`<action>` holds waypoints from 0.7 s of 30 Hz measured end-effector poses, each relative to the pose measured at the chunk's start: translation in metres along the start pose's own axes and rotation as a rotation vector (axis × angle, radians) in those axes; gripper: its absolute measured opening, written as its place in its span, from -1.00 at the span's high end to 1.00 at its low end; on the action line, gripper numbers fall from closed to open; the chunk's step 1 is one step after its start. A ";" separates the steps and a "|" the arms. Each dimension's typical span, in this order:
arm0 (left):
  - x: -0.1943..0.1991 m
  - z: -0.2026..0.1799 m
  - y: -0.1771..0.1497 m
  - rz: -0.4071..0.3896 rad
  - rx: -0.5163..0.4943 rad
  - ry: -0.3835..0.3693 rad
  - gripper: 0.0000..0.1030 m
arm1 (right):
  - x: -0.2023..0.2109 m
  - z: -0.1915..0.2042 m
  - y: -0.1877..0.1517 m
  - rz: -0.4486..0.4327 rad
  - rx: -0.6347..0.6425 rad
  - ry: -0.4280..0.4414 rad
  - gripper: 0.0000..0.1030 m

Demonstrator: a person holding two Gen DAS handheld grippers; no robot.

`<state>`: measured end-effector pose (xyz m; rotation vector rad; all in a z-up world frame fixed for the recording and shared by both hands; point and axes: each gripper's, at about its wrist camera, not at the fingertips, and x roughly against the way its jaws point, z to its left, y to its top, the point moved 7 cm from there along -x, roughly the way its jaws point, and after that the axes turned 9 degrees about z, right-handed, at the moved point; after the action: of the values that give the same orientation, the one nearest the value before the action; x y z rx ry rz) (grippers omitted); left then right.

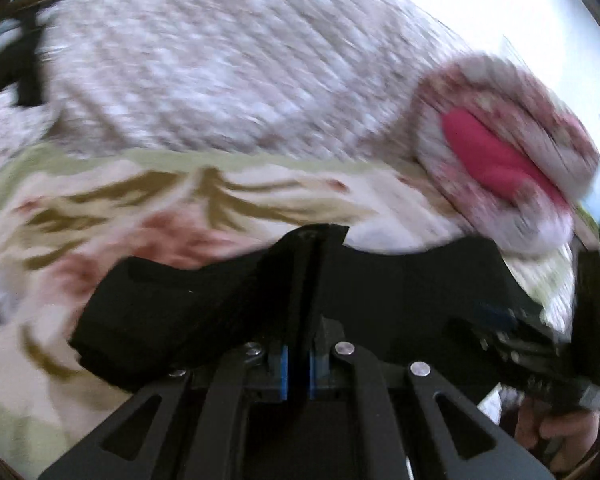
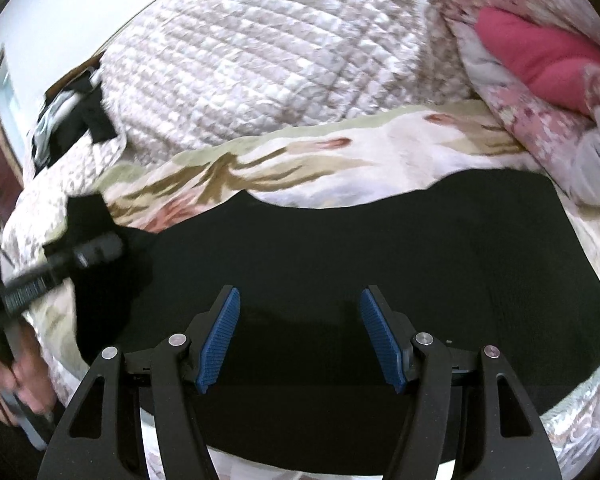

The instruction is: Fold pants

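Note:
Black pants point(image 2: 380, 240) lie spread on a floral bedsheet point(image 2: 300, 152). My right gripper point(image 2: 300, 300) hovers open just above the middle of the pants, its blue pads point(image 2: 220, 340) wide apart with nothing between them. In the left wrist view, which is blurred, my left gripper point(image 1: 314, 236) is shut on an edge of the pants point(image 1: 420, 280), and the cloth drapes to both sides of the closed fingers. From the right wrist view, the left gripper point(image 2: 80, 252) sits at the far left with a raised corner of black cloth at its tip.
A quilted white-and-beige blanket point(image 2: 260, 60) is heaped behind the sheet. A floral duvet with a pink cloth point(image 2: 540, 56) lies at the right. Dark items point(image 2: 72, 120) rest at the bed's far left. A person's hand point(image 2: 12, 376) grips the left tool's handle.

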<state>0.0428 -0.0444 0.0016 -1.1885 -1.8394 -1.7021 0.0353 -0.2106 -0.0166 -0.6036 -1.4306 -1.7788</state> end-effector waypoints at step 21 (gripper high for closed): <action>0.031 -0.008 -0.028 -0.035 0.021 -0.139 -0.03 | -0.001 -0.015 0.001 0.003 -0.049 -0.004 -0.23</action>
<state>0.0009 -0.0395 0.0087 -1.3031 -1.9647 -1.6524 0.0381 -0.2247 -0.0204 -0.6341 -1.3914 -1.8159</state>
